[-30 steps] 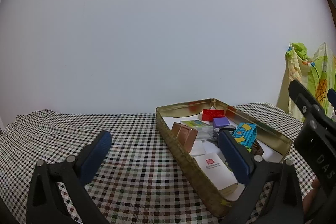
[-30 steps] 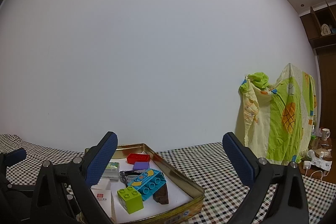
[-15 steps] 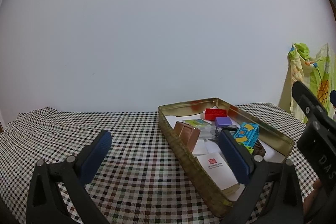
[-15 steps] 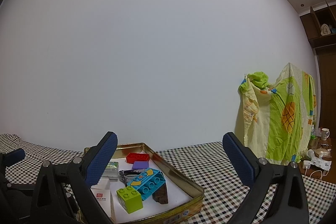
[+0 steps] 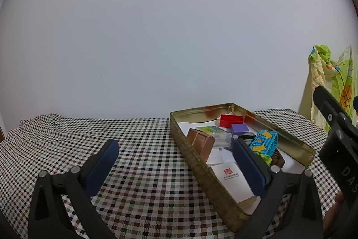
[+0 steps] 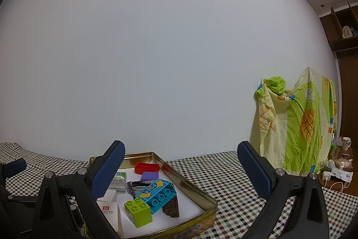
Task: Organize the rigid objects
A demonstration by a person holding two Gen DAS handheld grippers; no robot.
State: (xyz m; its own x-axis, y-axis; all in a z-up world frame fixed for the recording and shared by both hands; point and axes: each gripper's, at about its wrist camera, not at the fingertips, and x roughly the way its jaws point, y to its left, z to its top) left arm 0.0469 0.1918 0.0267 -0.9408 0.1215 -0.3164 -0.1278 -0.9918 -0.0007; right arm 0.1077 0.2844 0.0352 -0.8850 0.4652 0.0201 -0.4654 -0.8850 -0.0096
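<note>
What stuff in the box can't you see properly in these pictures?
- Green block: left view, mostly hidden behind the blue block and the left gripper's finger.
- White card: right view, partly covered by the right gripper's finger; its print is too small to read.
- Dark thing beside the purple block: right view, too small and tangled to name.
- Tin: right view, near corner cut off by the bottom edge.

Bench cloth (image 5: pixel 143 149): blk/white check. Tin (image 6: pixel 190 185): gold. Bricks: red (image 6: pixel 147 167), purple (image 6: pixel 149 175), lime (image 6: pixel 138 212), blue w/ yellow (image 6: pixel 156 193). Gripper pads (image 6: pixel 108 169): dk blue. Hanging sheet (image 6: pixel 299 124): green/yellow w/ orange.
</note>
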